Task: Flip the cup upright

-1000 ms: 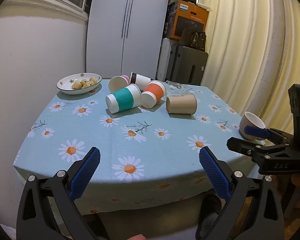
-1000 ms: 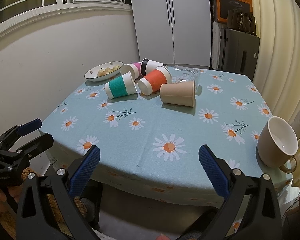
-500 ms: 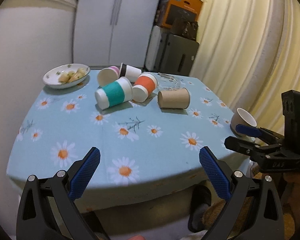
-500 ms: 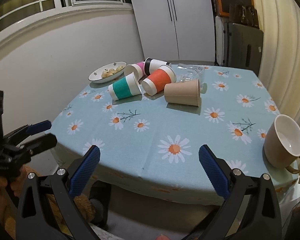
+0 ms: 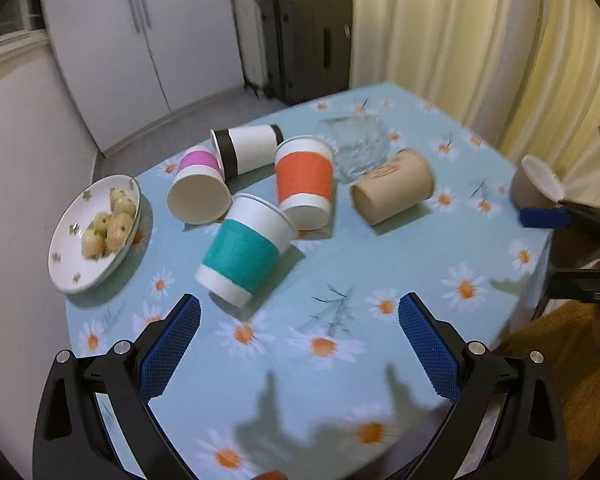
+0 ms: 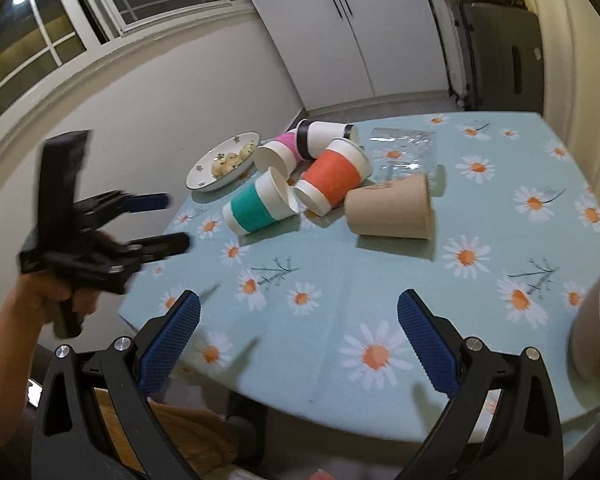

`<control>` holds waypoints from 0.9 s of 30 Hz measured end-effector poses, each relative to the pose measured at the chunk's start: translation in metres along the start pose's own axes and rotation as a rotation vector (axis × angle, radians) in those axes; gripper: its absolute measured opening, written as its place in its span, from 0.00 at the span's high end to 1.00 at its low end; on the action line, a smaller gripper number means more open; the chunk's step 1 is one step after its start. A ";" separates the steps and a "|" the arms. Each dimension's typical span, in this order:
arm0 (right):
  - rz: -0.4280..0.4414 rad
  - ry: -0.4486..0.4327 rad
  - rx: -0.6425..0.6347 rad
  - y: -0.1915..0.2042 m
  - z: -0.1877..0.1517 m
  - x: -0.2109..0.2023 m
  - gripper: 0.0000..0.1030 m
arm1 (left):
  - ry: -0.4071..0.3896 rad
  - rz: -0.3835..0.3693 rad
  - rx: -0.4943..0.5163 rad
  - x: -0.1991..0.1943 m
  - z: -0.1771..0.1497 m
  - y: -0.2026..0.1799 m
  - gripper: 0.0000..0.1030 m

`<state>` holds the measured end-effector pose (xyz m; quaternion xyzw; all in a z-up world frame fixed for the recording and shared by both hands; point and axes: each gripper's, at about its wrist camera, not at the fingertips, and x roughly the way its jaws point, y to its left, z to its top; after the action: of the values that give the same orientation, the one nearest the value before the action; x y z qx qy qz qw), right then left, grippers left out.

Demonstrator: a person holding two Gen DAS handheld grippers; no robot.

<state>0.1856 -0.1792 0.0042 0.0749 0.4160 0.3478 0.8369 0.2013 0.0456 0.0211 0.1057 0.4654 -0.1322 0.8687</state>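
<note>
White cupboard doors (image 5: 140, 40), a dark suitcase (image 5: 312, 44) and cream curtains (image 5: 440, 32) stand behind the worktop (image 5: 340, 280), which wears a pale blue daisy cloth. From the left wrist view, the left gripper (image 5: 300, 344) hangs over the near edge with its blue pads set wide and nothing between them. 5 paper cups lie on their sides in a loose cluster: the teal-banded cup (image 5: 246, 254) nearest the gripper, the orange-banded cup (image 5: 305, 182) just behind it and touching it, the pink-banded cup (image 5: 198, 192) with its mouth toward the camera, the black-and-white cup (image 5: 246, 150) behind those, and the plain brown cup (image 5: 394, 192) to the right. A clear crumpled plastic piece (image 5: 356, 148) sits between the orange-banded and brown cups. A white plate of small buns (image 5: 96, 236) rests at the left edge. At the far right, a beige mug (image 5: 534, 182) lies tipped near the corner, just behind a blue fingertip of the right gripper (image 5: 552, 216).

From the right wrist view, a window (image 6: 100, 20) runs above the white wall. The right gripper (image 6: 298, 342) also spreads wide and empty above the worktop's front edge. The same 5 cups lie toppled mid-table, the brown one (image 6: 392, 210) closest. The beige mug (image 6: 598, 320) lies on its side at the right edge, close beside the right pad. The left gripper (image 6: 160, 220), blurred, is held in a hand (image 6: 64, 296) at the left, its fingers apart.
</note>
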 end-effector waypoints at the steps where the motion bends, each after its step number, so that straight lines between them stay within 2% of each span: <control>1: 0.011 0.007 0.013 0.000 0.004 0.002 0.05 | 0.037 0.012 0.022 0.012 0.009 0.007 0.07; 4: 0.037 0.032 0.046 -0.001 0.018 0.011 0.05 | 0.095 0.016 0.045 0.034 0.023 0.023 0.10; 7: 0.079 0.058 0.133 -0.010 0.029 0.021 0.05 | 0.161 0.013 0.073 0.056 0.032 0.033 0.12; 12: 0.158 0.122 0.278 -0.031 0.030 0.042 0.05 | 0.248 -0.027 0.156 0.085 0.037 0.032 0.12; 15: 0.165 0.152 0.308 -0.037 0.026 0.050 0.05 | 0.287 -0.013 0.182 0.099 0.041 0.033 0.23; 20: 0.120 0.160 0.237 -0.033 0.024 0.049 0.05 | 0.346 0.004 0.220 0.120 0.044 0.037 0.23; 23: 0.095 0.141 0.205 -0.030 0.025 0.044 0.05 | 0.355 -0.008 0.222 0.124 0.046 0.037 0.36; 27: 0.080 0.135 0.180 -0.029 0.027 0.045 0.05 | 0.365 -0.019 0.223 0.125 0.047 0.036 0.38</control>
<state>0.2394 -0.1678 -0.0192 0.1425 0.4976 0.3464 0.7824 0.3158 0.0487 -0.0558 0.2189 0.5986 -0.1697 0.7516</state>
